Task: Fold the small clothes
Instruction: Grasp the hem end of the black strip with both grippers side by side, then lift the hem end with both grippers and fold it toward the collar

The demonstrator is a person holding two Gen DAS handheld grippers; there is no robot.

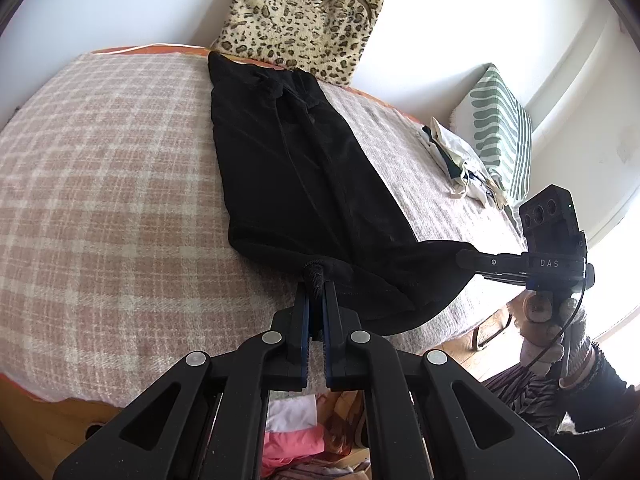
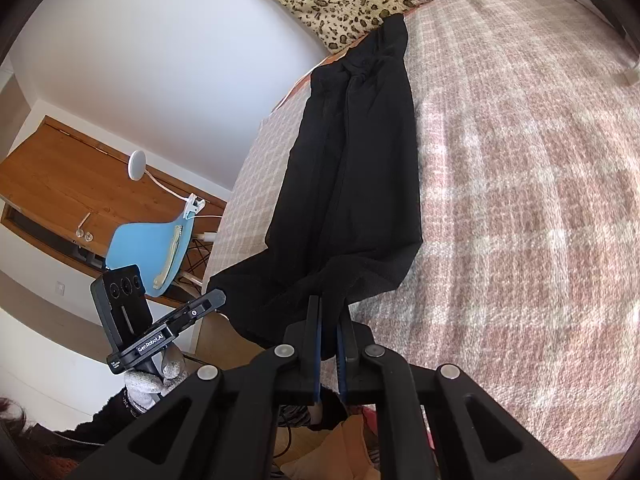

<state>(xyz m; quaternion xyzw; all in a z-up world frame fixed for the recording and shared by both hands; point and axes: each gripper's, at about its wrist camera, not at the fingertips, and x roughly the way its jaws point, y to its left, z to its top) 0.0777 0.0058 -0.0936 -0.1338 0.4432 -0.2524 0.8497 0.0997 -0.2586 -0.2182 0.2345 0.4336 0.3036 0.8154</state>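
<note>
A long black garment (image 1: 304, 168) lies stretched lengthwise on a pink plaid blanket (image 1: 104, 184), its far end near a leopard-print cushion (image 1: 304, 16). My left gripper (image 1: 316, 276) is shut on the garment's near edge at the left corner. My right gripper (image 1: 466, 258) comes in from the right and is shut on the other near corner. In the right wrist view the right gripper (image 2: 330, 308) pinches the black cloth (image 2: 352, 168), and the left gripper (image 2: 218, 298) holds the corner at the left, off the bed's edge.
A green striped pillow (image 1: 500, 128) and a pile of light clothes (image 1: 456, 160) lie at the bed's right side. A blue chair (image 2: 152, 248) and a wooden desk (image 2: 60, 188) stand beside the bed. Pink clothes (image 1: 296, 440) lie below the near edge.
</note>
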